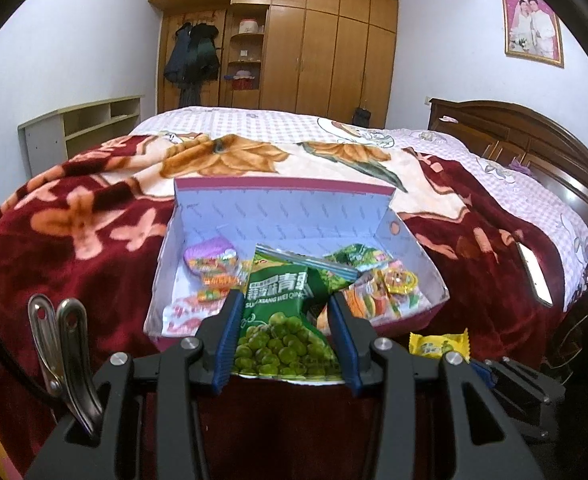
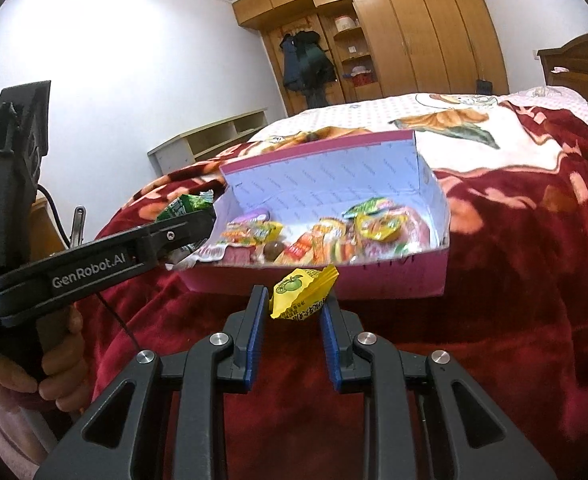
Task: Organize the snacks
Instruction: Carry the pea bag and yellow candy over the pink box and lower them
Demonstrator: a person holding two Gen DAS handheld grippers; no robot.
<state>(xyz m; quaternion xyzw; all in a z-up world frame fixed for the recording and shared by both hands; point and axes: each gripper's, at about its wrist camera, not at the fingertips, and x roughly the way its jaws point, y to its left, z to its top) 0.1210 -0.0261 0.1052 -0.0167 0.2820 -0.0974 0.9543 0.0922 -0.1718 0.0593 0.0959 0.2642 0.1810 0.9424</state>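
Note:
A pink cardboard box with a white inside stands open on the bed and holds several small snack packets. My left gripper is shut on a green bag of peas, held over the box's near wall. In the right wrist view the box lies ahead, and the left gripper reaches in from the left with the green bag. My right gripper is shut on a small yellow candy packet, just short of the box's near wall. That packet also shows in the left wrist view.
The box rests on a dark red flowered blanket over the bed. A wooden headboard is at the right, a wardrobe at the back, a low shelf unit at the left. A metal clip sits on my left gripper's body.

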